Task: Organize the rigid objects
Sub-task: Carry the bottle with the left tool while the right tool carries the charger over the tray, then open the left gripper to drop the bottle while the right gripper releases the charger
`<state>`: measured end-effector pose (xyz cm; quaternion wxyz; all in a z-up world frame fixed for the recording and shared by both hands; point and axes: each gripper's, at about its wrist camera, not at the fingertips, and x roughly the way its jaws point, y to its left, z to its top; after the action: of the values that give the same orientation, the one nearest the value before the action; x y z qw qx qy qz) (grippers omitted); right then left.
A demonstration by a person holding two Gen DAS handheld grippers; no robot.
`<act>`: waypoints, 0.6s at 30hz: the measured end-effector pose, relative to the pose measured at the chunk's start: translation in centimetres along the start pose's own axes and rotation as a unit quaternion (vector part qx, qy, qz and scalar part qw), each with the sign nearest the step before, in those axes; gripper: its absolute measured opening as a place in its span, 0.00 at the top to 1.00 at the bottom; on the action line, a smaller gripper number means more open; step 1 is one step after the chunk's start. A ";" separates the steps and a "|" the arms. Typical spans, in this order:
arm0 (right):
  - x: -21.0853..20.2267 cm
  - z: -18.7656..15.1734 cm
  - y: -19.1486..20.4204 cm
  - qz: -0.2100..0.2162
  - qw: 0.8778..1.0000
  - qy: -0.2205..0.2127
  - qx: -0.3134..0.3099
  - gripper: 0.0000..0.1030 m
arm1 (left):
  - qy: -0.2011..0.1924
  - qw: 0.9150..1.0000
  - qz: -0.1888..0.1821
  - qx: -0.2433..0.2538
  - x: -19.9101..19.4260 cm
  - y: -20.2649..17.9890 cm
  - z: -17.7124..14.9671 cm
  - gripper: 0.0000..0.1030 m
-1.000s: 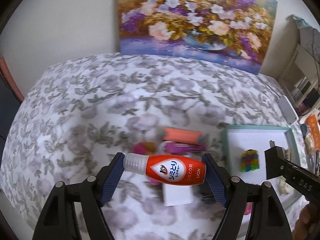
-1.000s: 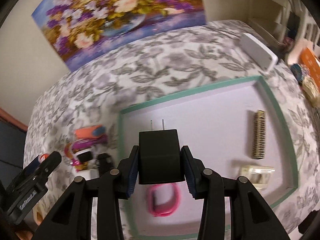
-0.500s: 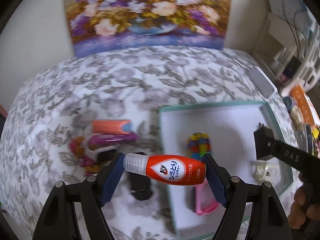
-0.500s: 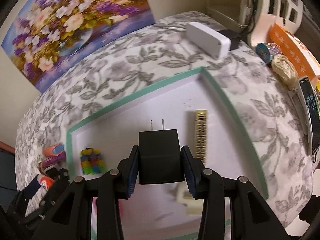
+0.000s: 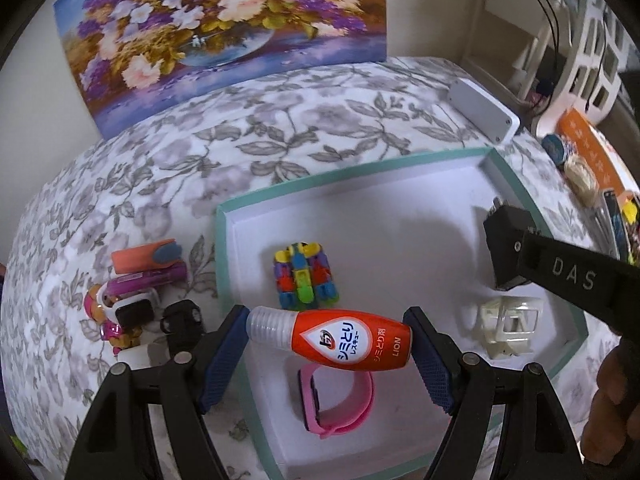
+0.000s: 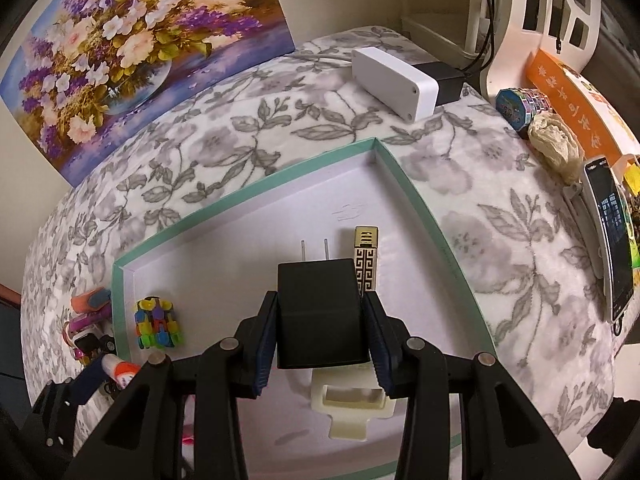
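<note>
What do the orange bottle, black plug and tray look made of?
Orange bottle: looks like glossy plastic, with a printed label and a translucent ribbed cap.
Black plug: matte moulded plastic body by the look, with two bare metal prongs.
Tray: likely cardboard; thin folded walls, flat matte white inside, teal edge.
Left gripper holds the bottle, right gripper the plug.

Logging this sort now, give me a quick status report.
Left gripper shut on orange bottle, over tray. Right gripper shut on black plug, above cream clip. Gold lighter beside plug.
</note>
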<state>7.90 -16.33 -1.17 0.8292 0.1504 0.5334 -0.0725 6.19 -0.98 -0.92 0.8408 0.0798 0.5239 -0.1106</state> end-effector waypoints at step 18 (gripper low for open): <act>0.6 -0.3 0.4 -0.011 1.000 0.010 -0.012 0.58 | 0.019 1.000 0.009 0.023 1.0 -1.2 -0.5 0.21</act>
<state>8.05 -15.80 -1.79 0.8246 0.1359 0.5443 -0.0736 5.84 -2.09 -2.08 0.8297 0.1057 0.5362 -0.1132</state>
